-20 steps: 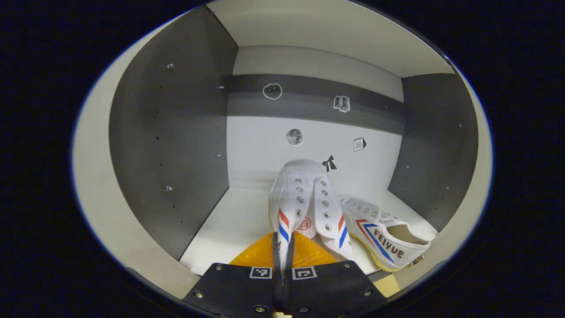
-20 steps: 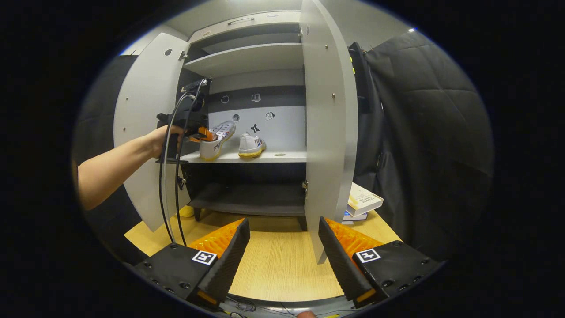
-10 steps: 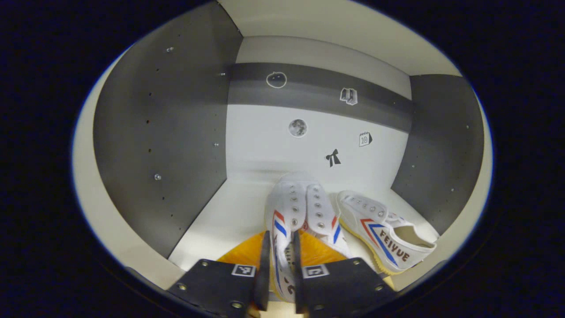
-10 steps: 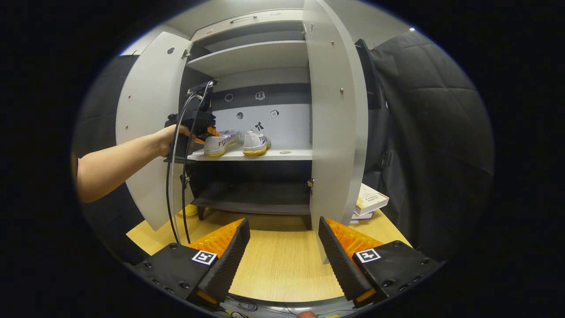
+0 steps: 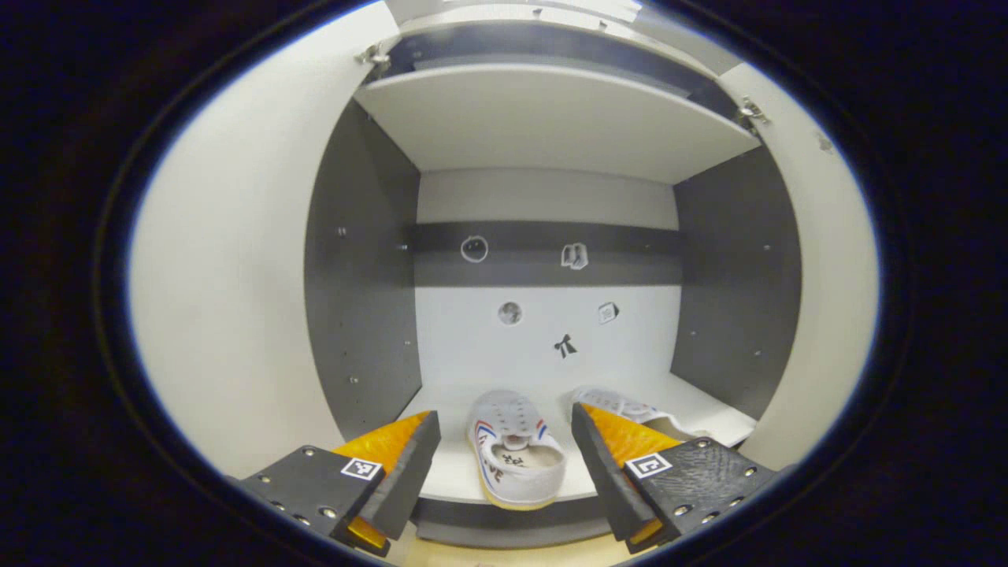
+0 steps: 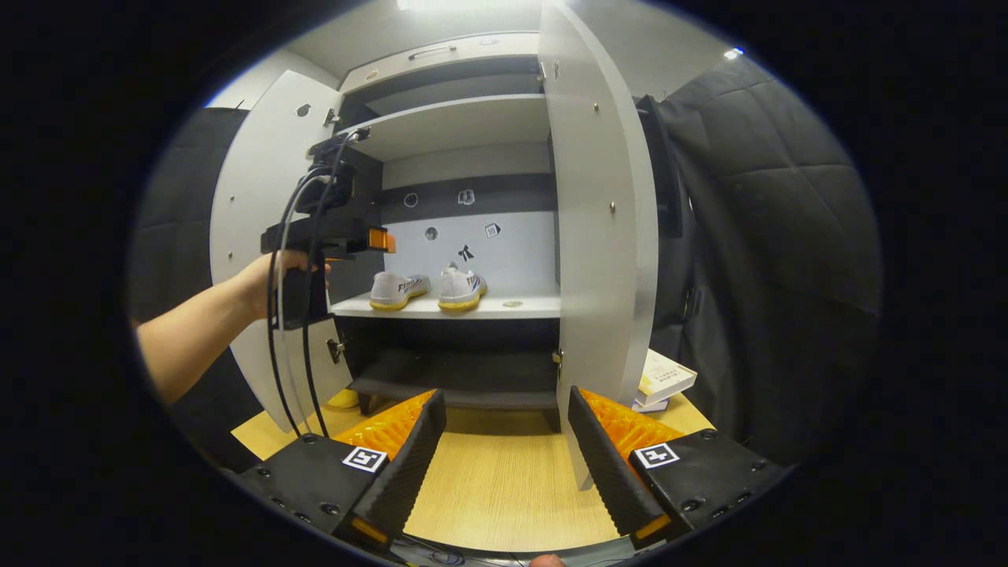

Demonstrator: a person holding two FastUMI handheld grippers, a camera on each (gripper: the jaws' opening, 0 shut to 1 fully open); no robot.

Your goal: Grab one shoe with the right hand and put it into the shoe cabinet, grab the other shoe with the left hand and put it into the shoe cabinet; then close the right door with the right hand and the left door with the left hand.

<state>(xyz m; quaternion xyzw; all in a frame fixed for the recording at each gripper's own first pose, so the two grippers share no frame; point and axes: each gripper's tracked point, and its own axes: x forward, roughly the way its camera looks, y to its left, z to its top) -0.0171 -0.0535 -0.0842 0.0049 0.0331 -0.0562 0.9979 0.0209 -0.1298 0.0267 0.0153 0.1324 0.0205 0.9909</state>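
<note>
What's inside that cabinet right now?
Two white shoes sit side by side on the cabinet's middle shelf. The right door hides that side of the shelves.

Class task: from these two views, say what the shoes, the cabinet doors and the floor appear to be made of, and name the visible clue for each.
Shoes: likely white canvas with metal eyelets and a yellowish rubber-like sole.
Cabinet doors: probably laminated board, smooth matte pale grey with small screw heads.
Floor: wood or wood-look laminate, light with fine straight grain.
</note>
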